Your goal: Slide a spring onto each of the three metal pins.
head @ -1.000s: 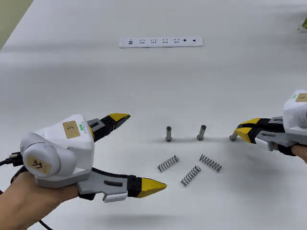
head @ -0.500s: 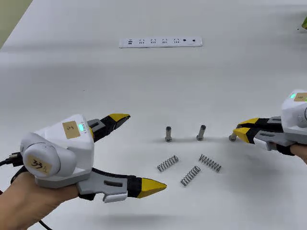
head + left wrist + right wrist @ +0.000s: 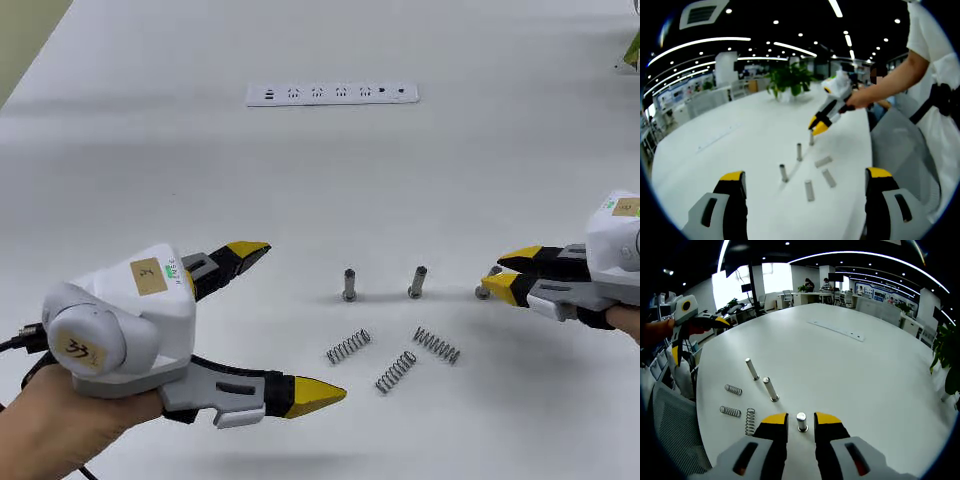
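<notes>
Bright, even ceiling strip lights (image 3: 795,48) cast soft shadows on the white table (image 3: 300,180); fisheye edges bend.

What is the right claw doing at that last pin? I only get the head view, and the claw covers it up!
Observer: The right gripper view shows the last pin standing upright between the two jaws of the right claw.
Operator: Is it squeezing it?
Observer: No. That view shows bare table on both sides of the pin, so the jaws are open around it.
Operator: What's way over at the far side?
Observer: The left gripper view shows a leafy plant by the table's far edge.
</notes>
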The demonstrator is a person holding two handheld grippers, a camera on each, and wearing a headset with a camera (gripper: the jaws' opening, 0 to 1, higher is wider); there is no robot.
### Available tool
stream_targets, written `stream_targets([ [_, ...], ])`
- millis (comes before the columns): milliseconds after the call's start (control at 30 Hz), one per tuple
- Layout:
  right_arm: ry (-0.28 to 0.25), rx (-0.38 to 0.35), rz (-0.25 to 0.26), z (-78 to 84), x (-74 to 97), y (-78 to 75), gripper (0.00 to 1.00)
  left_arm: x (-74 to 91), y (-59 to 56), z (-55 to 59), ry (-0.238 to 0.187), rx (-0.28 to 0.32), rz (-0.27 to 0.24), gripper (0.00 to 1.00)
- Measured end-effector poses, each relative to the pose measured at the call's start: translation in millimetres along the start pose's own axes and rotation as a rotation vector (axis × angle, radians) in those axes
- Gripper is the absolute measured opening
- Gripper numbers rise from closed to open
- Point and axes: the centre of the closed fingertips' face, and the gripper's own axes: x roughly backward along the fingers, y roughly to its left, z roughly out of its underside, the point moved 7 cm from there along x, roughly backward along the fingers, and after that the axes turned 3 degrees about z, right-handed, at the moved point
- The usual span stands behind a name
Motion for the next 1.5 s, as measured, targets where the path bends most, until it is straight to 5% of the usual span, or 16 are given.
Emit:
stream_targets([
  [900,-0.098,0.030,-0.022,-6.7,37.9,3.3,0.54,7.6,6.4,-1.5,0.030,-0.012,-0.047,0.93],
  [1500,-0.134,0.023,-0.045,7.4,63.2,11.9,0.69,-4.7,5.8,12.5,0.224,0.018,-0.019,0.59],
])
